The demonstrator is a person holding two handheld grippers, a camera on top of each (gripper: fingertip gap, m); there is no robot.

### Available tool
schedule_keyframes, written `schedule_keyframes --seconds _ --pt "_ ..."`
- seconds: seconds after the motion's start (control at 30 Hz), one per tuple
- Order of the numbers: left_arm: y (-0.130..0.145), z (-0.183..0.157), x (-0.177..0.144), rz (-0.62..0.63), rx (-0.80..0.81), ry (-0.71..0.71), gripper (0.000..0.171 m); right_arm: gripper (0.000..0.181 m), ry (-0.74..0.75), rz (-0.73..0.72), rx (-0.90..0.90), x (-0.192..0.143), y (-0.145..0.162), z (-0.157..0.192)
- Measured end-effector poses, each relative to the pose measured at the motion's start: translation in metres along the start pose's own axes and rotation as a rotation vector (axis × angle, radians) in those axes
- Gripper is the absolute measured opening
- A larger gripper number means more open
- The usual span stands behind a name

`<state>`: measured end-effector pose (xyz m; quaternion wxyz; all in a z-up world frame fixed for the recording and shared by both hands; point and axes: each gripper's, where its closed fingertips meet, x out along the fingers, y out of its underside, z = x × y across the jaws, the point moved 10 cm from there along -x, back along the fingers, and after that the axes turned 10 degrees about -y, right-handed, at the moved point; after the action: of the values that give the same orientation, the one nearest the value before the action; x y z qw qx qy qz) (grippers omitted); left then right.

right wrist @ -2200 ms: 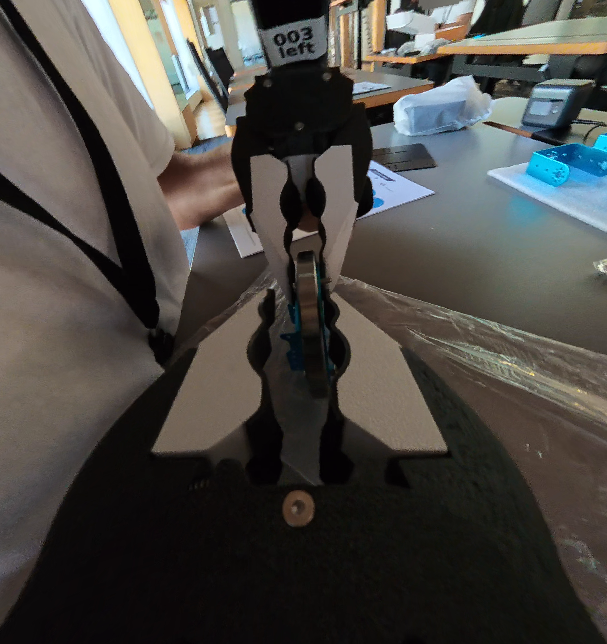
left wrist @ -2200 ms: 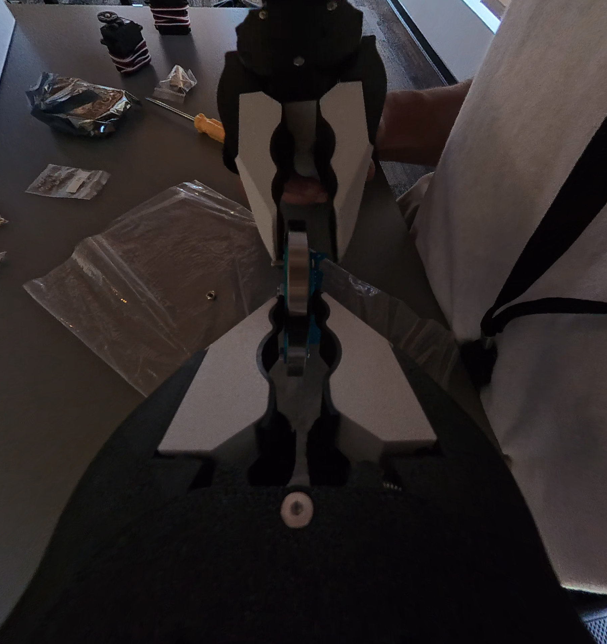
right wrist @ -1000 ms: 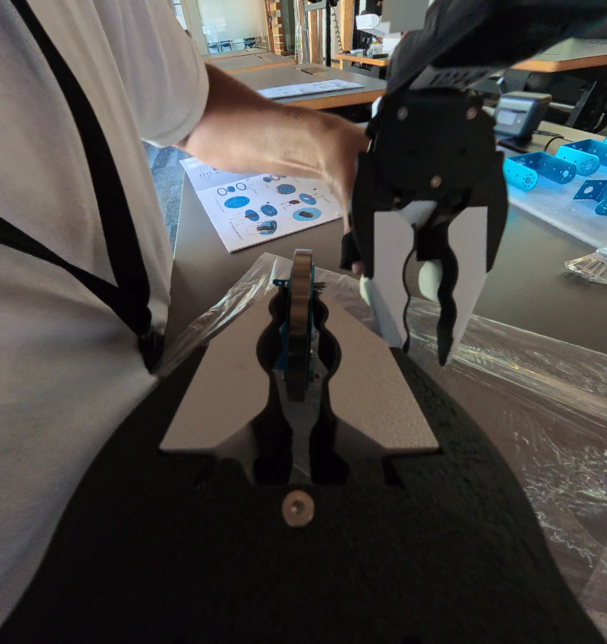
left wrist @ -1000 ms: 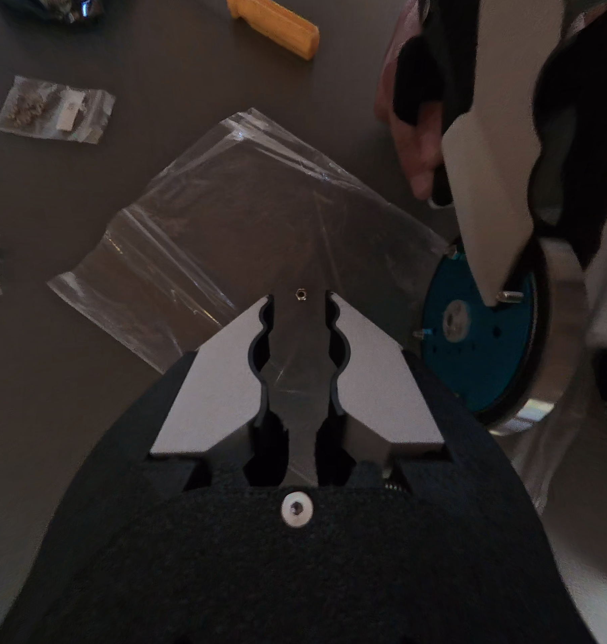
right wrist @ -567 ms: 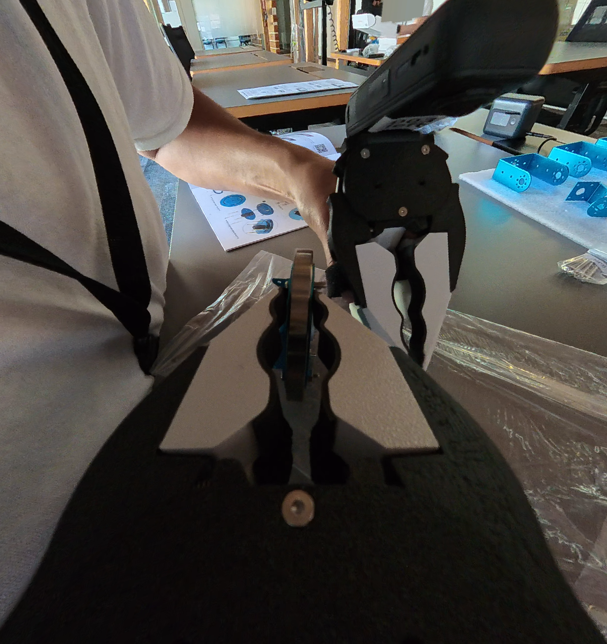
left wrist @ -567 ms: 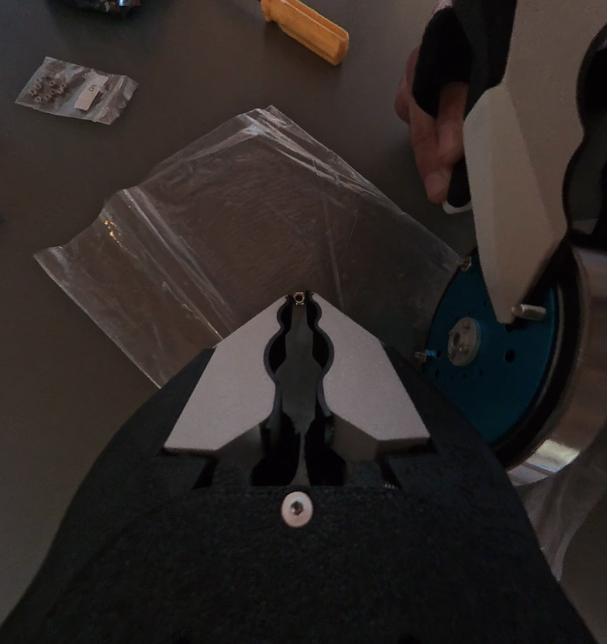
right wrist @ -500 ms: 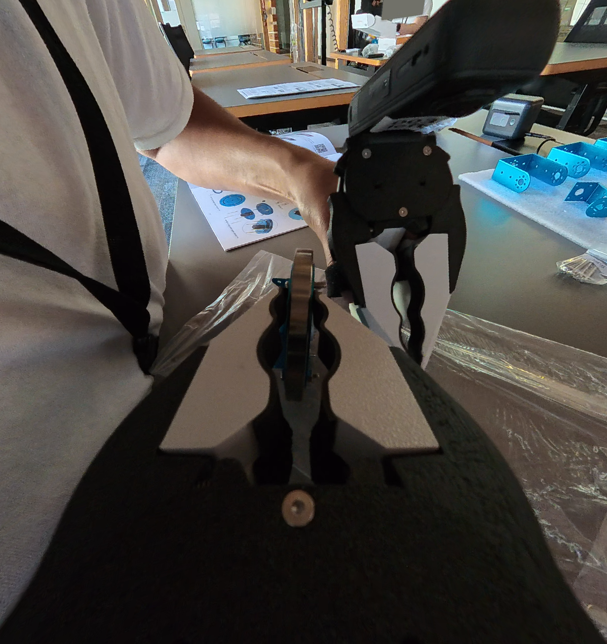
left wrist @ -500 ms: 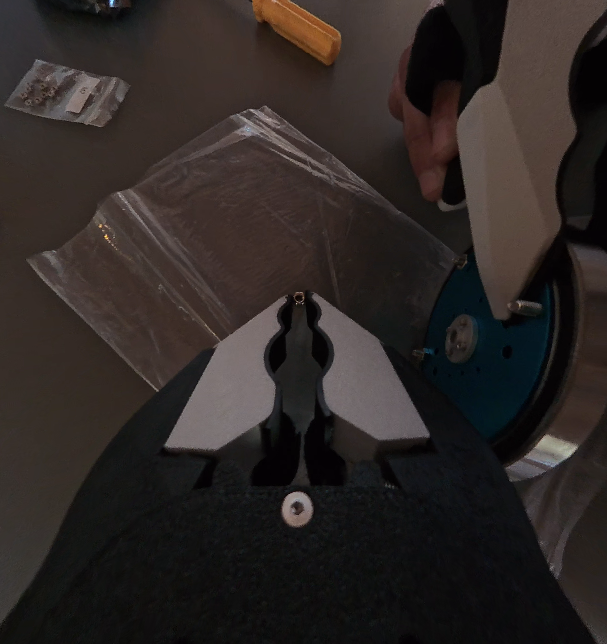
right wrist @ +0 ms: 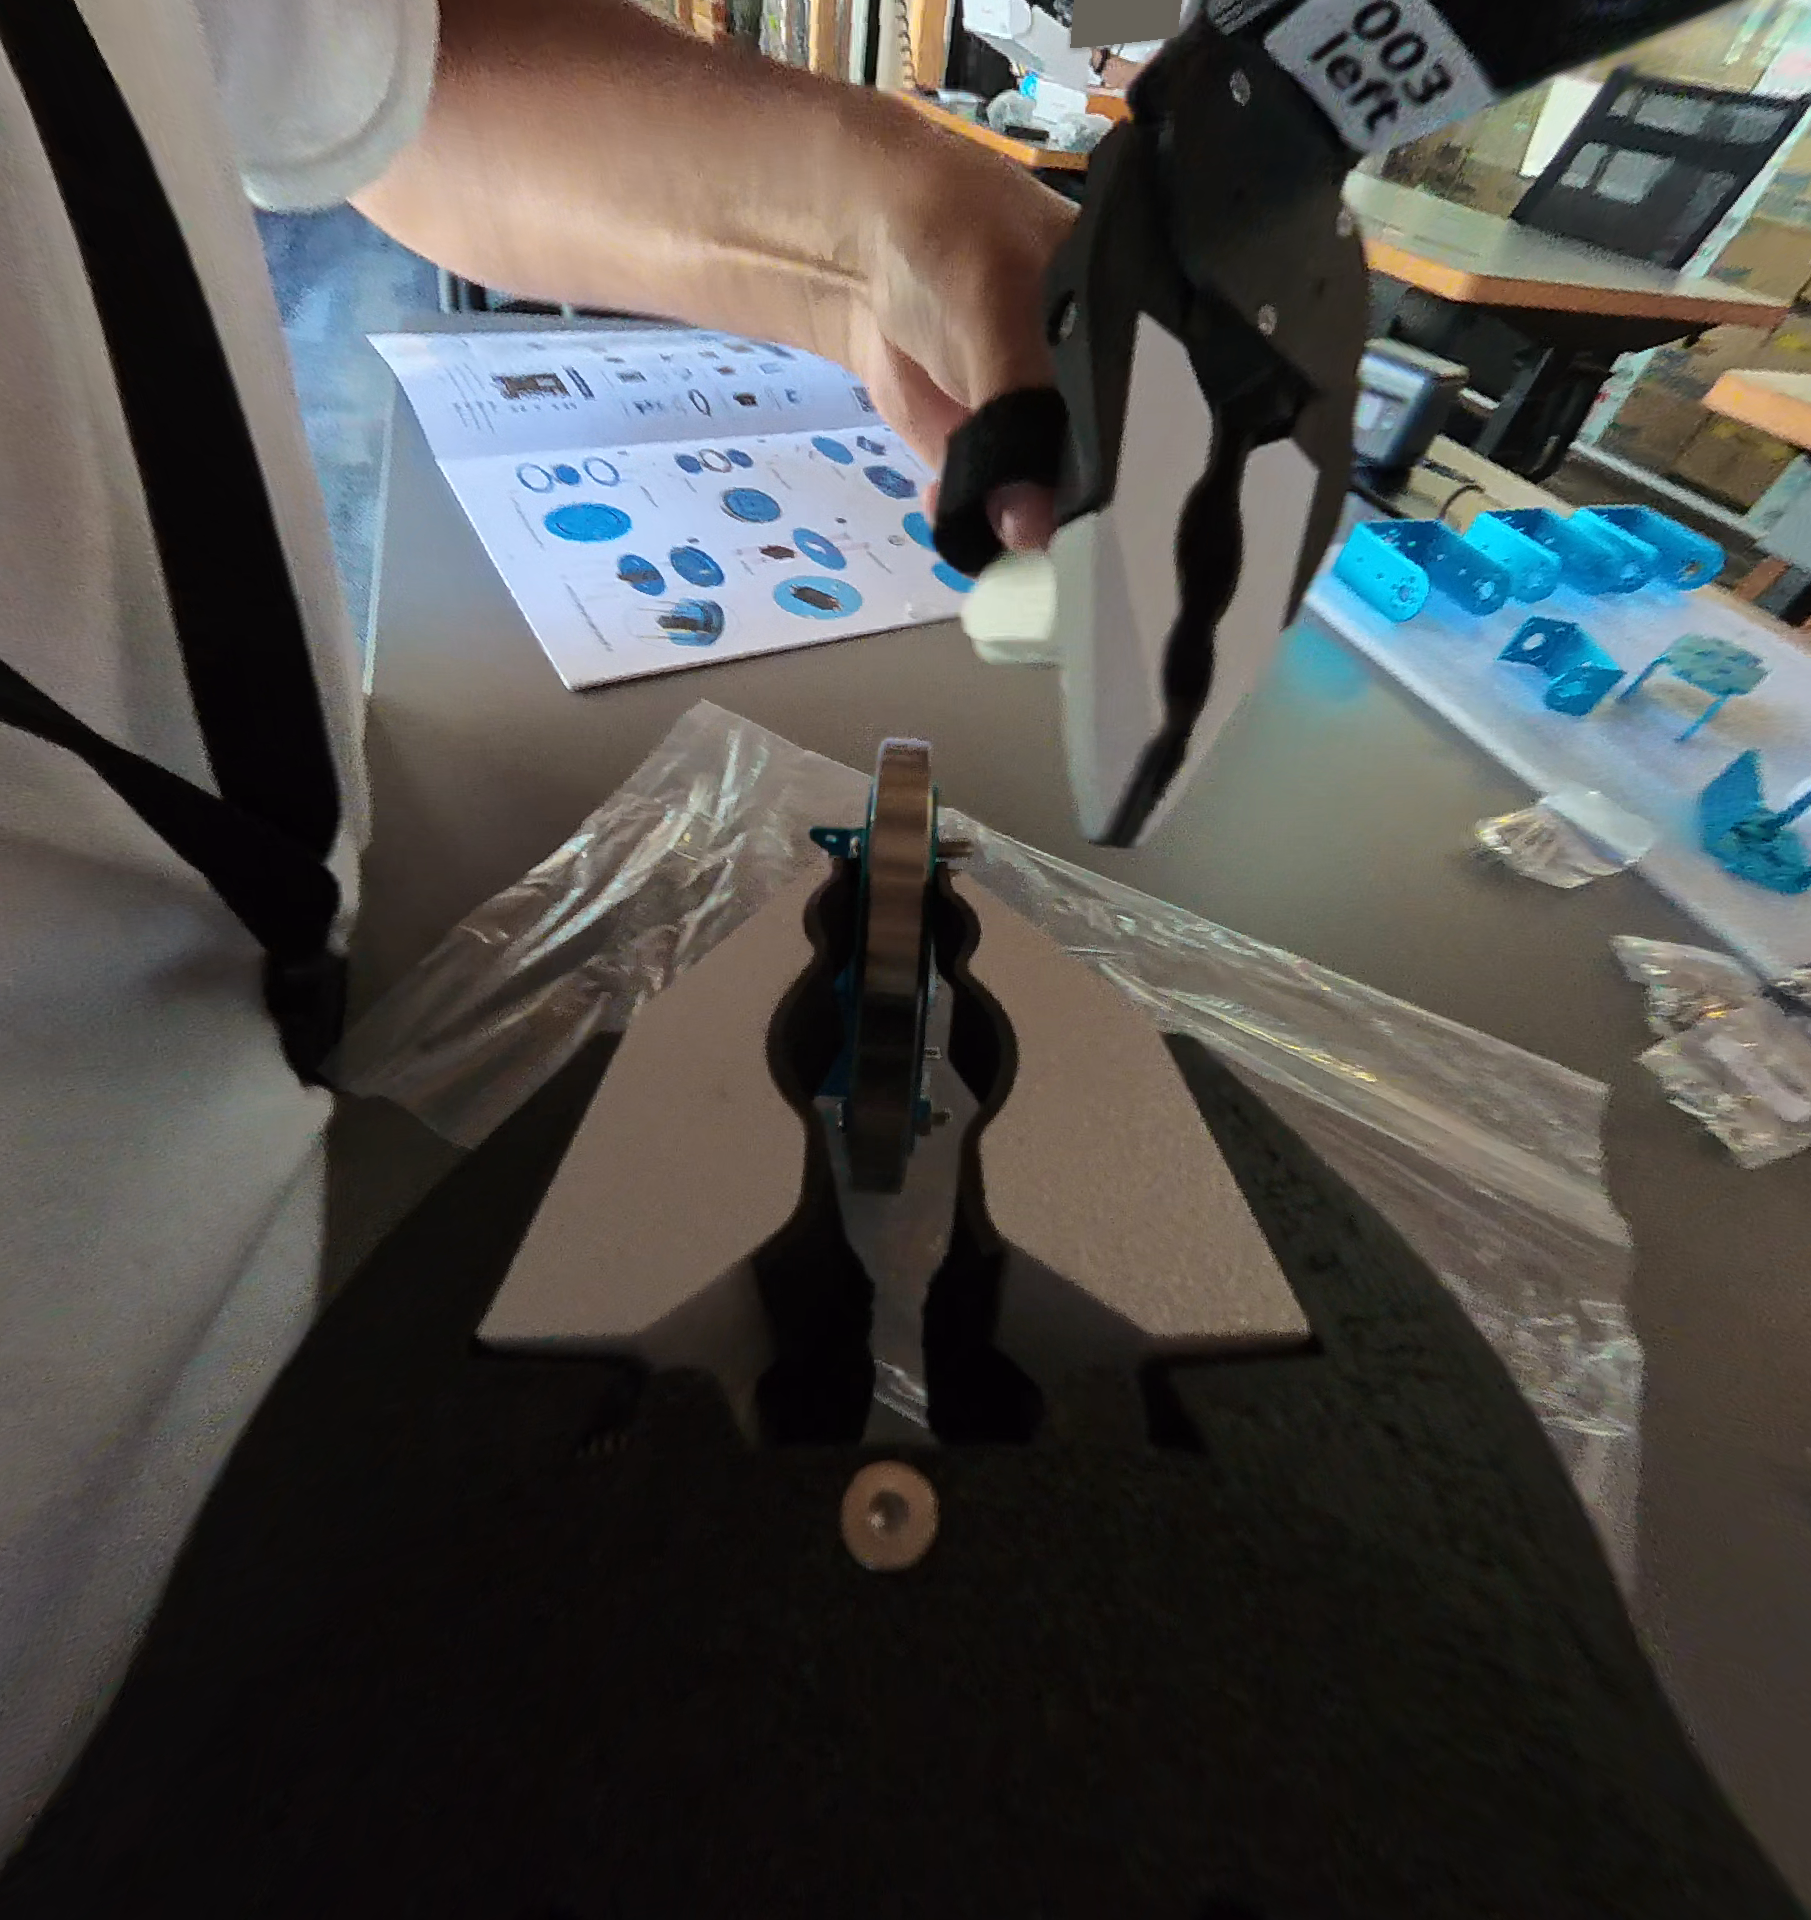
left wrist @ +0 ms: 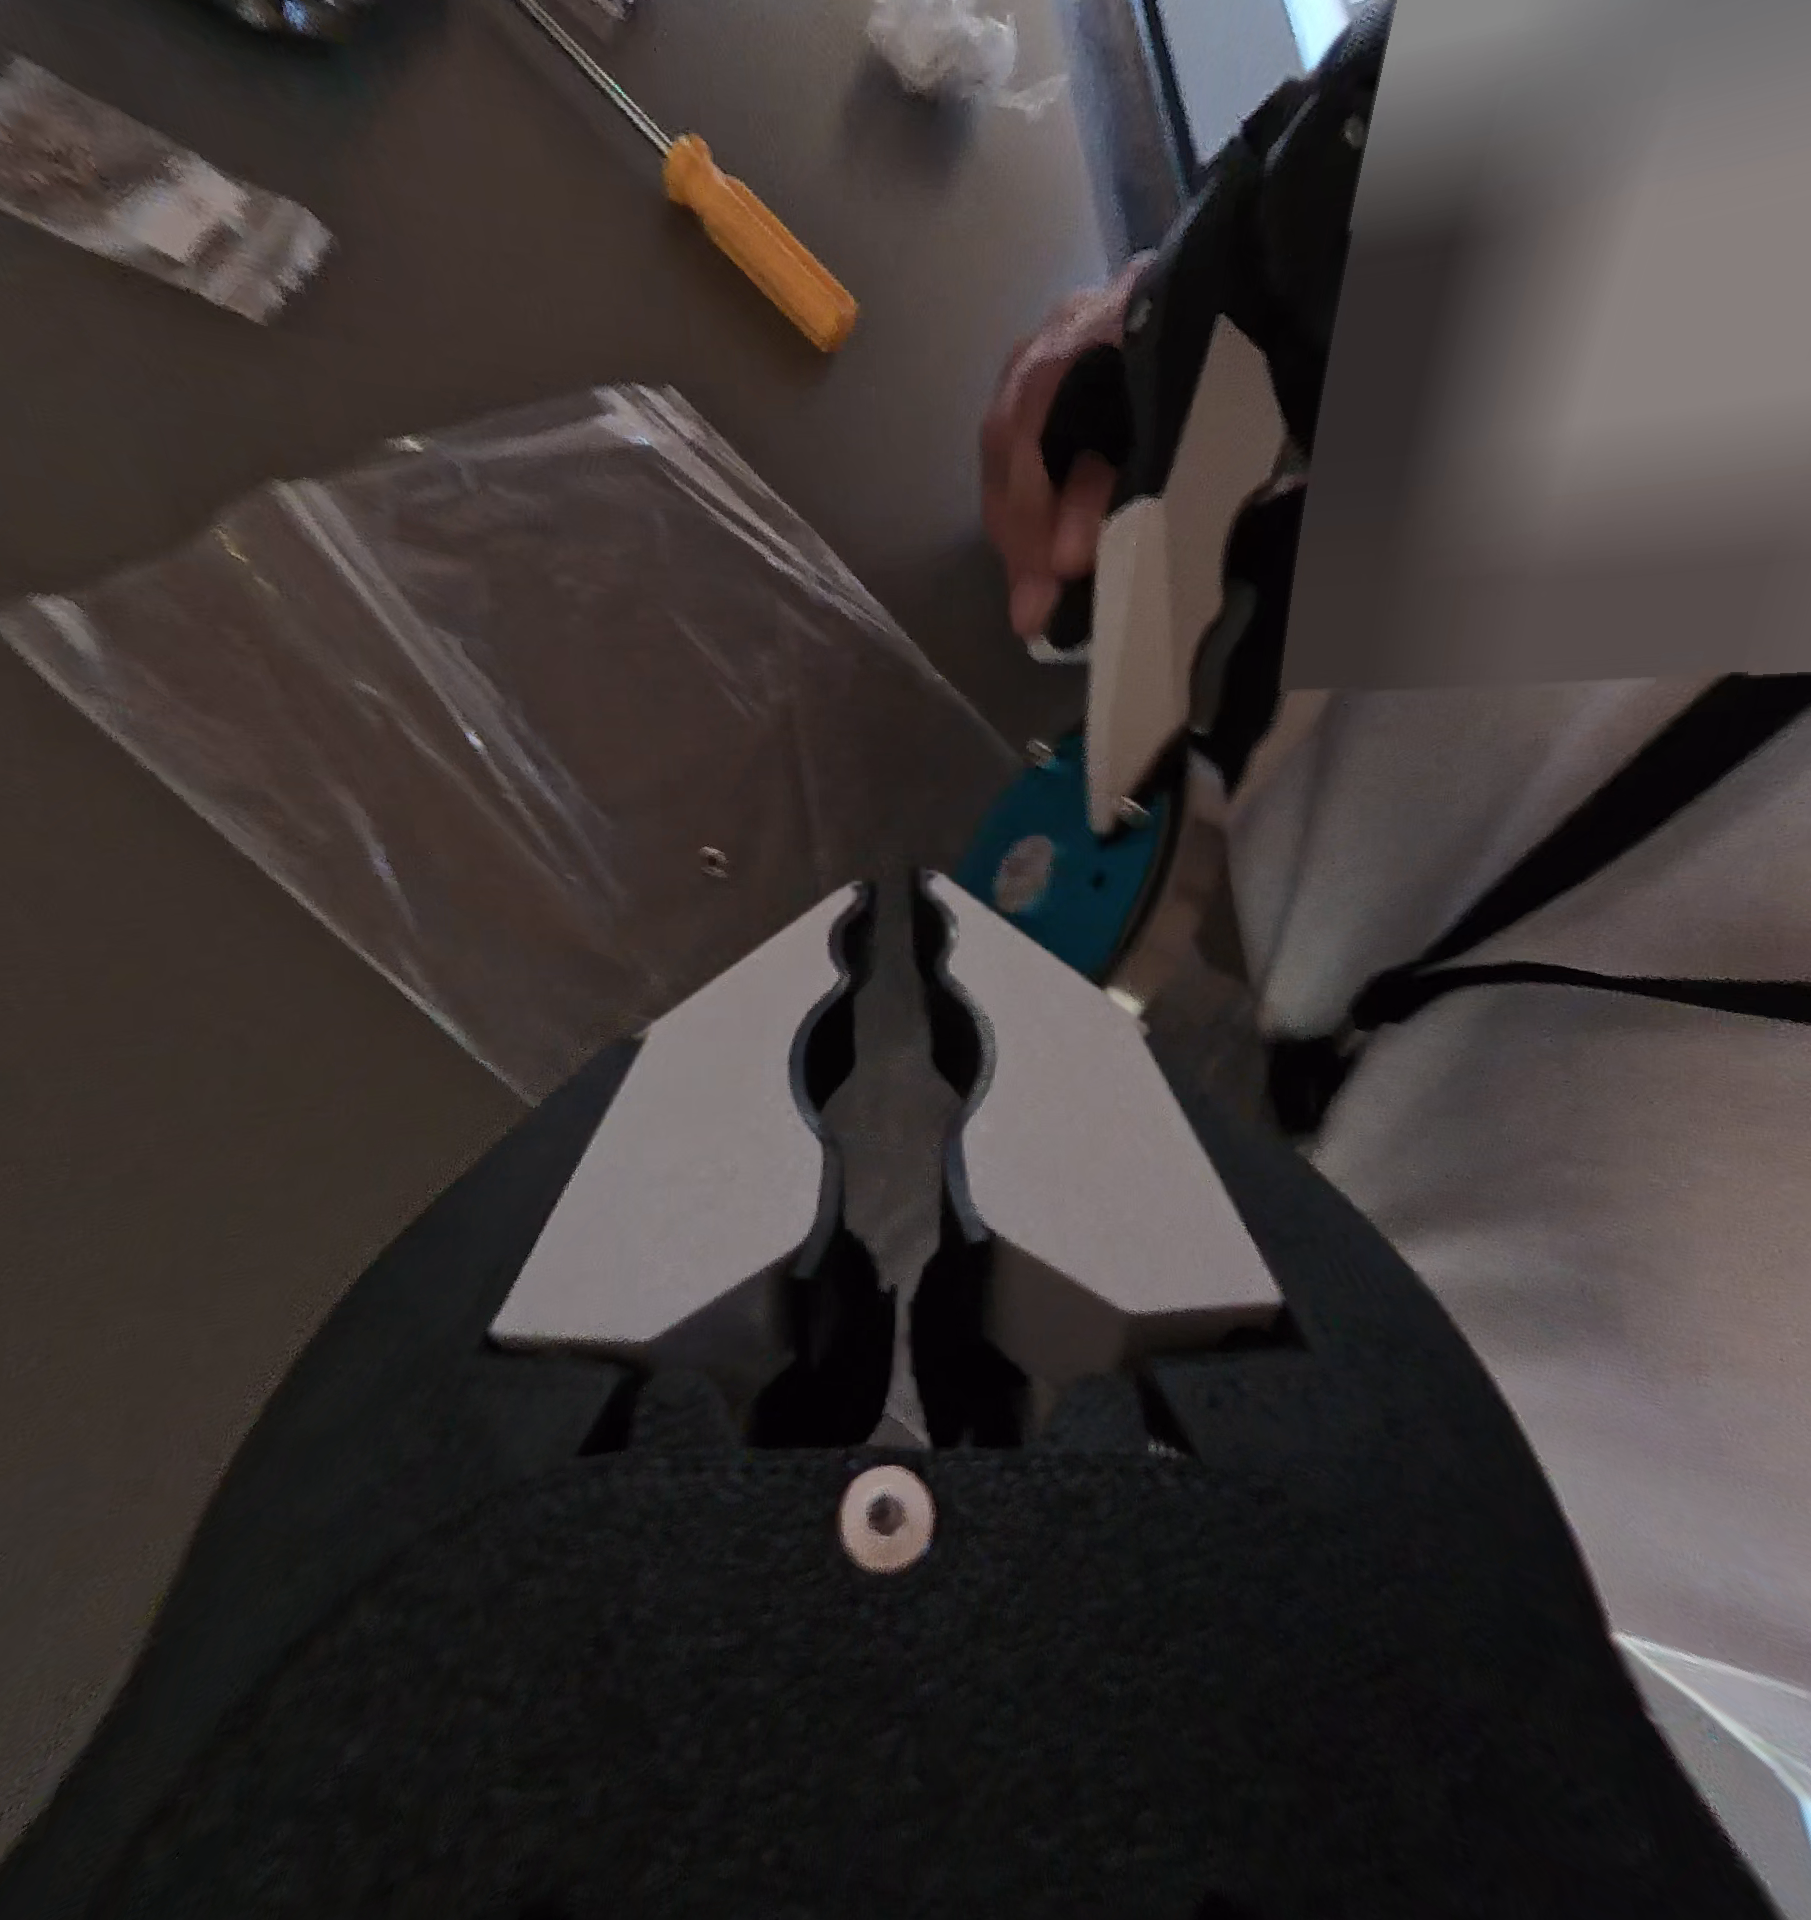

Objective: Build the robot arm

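Two grippers show above a dark bench (left wrist: 205,1039). The right gripper (right wrist: 893,883) has its jaws clamped on a wheel (right wrist: 896,935), a silver-rimmed disc with a blue hub, held on edge between the white fingers (right wrist: 1088,1143) so that its rim rises past their tips. In the left wrist view the same wheel (left wrist: 1062,883) shows its blue face, pinched at its upper edge, hanging near the person's white shirt (left wrist: 1607,1143) with its black strap. The left gripper (left wrist: 890,883) has its jaws drawn nearly together, only a narrow wavy slit between them, and nothing can be made out in that slit. It hangs in the air over a clear plastic bag (left wrist: 465,675) lying flat on the bench, with a small nut (left wrist: 712,856) resting on the bag just beyond its tips. In the right wrist view this gripper (right wrist: 1129,821) sits up and to the right of the wheel, clear of it, held by a bare hand (right wrist: 942,343). Beyond the bag lie a yellow-handled screwdriver (left wrist: 761,255) and a small packet of hardware (left wrist: 132,208). An open instruction sheet (right wrist: 672,520) with blue diagrams lies near the bench edge, and blue metal brackets (right wrist: 1524,561) stand on a white pad at the far right.
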<state>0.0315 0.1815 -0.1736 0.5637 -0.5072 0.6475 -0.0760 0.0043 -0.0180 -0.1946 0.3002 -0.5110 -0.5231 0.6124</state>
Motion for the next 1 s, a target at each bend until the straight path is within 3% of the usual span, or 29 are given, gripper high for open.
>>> schedule_keyframes --seconds 0.07,0.17,0.27,0.4,0.53,0.7,0.77,0.83,0.93,1.0 --pt "0.007 -0.004 -0.004 -0.005 -0.044 -0.002 0.025 0.013 0.031 0.051 -0.057 0.000 -0.003 0.000" --pt "0.020 -0.017 -0.014 -0.084 -0.073 -0.027 0.032 0.012 0.096 0.176 -0.203 0.002 -0.008 0.001" --pt "0.035 -0.027 -0.024 -0.177 -0.177 -0.087 0.032 0.012 0.155 0.268 -0.351 0.010 -0.008 0.004" --pt "0.061 -0.043 -0.018 -0.315 -0.441 -0.118 0.032 0.012 0.192 0.322 -0.426 0.020 -0.009 0.012" --pt "0.085 -0.057 -0.006 -0.461 -0.717 -0.092 0.032 0.013 0.259 0.377 -0.531 0.033 -0.007 0.027" --pt "0.102 -0.068 0.006 -0.574 -0.883 -0.047 0.032 0.013 0.388 0.381 -0.601 0.044 0.003 0.045" --pt "0.103 -0.075 0.009 -0.586 -0.832 -0.069 0.032 0.013 0.403 0.364 -0.563 0.046 0.005 0.048" --pt "0.103 -0.082 0.010 -0.542 -0.679 -0.173 0.032 0.013 0.377 0.331 -0.464 0.043 0.000 0.045" --pt "0.095 -0.091 0.006 -0.464 -0.304 -0.350 0.037 0.013 0.341 0.221 -0.301 0.032 -0.005 0.034" --pt "0.085 -0.092 -0.002 -0.433 -0.033 -0.544 0.039 0.012 0.324 0.172 -0.229 0.025 -0.006 0.026"
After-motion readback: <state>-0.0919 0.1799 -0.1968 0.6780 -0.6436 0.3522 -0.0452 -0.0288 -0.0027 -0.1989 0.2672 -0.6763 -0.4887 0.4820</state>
